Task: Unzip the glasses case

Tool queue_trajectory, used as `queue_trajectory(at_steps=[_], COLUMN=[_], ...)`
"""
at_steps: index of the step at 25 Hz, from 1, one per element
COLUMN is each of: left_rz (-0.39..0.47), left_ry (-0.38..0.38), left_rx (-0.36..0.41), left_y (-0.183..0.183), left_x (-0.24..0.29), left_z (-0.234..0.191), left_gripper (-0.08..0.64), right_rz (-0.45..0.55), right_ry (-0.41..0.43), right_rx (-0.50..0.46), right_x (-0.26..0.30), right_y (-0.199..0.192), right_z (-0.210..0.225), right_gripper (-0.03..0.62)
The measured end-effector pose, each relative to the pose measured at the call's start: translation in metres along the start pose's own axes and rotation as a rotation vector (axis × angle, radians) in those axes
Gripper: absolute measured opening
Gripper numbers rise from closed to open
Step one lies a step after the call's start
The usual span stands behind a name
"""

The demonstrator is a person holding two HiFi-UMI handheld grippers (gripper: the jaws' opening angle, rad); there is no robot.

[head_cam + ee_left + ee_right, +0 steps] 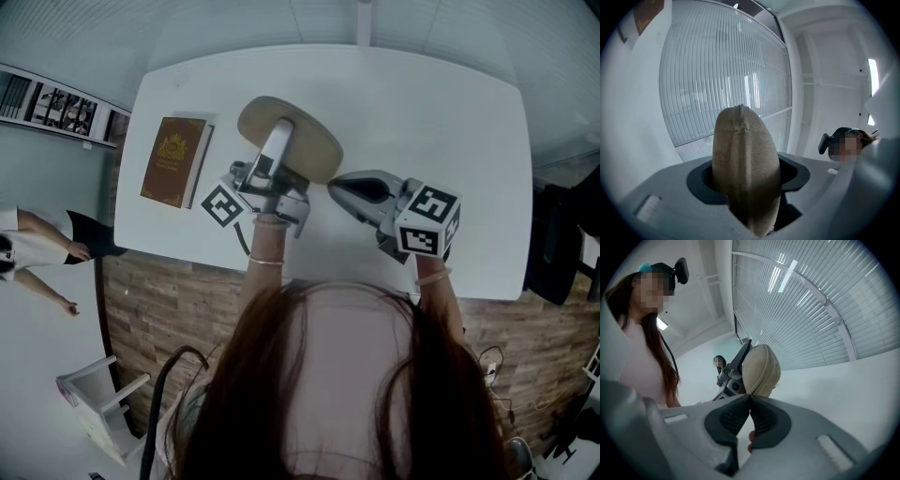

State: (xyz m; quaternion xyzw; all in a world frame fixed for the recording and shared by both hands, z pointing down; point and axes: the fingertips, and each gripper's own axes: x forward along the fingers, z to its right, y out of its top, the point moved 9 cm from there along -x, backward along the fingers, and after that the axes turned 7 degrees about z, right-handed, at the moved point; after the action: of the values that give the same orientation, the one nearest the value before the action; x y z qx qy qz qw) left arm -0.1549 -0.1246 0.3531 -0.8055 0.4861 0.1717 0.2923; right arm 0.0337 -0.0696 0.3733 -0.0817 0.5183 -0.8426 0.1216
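Hair [347, 375], 2 outstretched forearms [266, 258]; left tool [283, 131] tight around glasses case [314, 150], right tool [750, 396] with tips together.

- Left tongs [284, 127]: pale grey and white body, dark pads [699, 184], cube with black-and-white square markers [223, 204].
- Right tongs [331, 185]: dark grey moulded body, black ribbed pads [764, 420], matching marker cube [428, 222].
- Person: long dark reddish hair [356, 394], pale pink top [644, 373], thin bracelet [267, 262] at each wrist.
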Motion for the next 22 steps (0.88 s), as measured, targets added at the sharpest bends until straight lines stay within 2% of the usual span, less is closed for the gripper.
queue_trajectory(at_steps=[13,22], left_rz=[0.062,0.074], left_ry=[0.029,0.039], left_rx=[-0.023,-0.008], left_y=[-0.0015,-0.001], left_x=[0.0006,-0.0003], left_z=[-0.0009,-0.0009], left_gripper=[0.293,0.293], right_rz=[0.018,0.015], right_ry=[-0.008,-0.012], right_rx=[0.004,0.007], right_x=[0.0018,0.0052], right_y=[0.0015,-0.0003], right_z=[-0.0004,-0.0004], right_gripper=[0.005,0.005])
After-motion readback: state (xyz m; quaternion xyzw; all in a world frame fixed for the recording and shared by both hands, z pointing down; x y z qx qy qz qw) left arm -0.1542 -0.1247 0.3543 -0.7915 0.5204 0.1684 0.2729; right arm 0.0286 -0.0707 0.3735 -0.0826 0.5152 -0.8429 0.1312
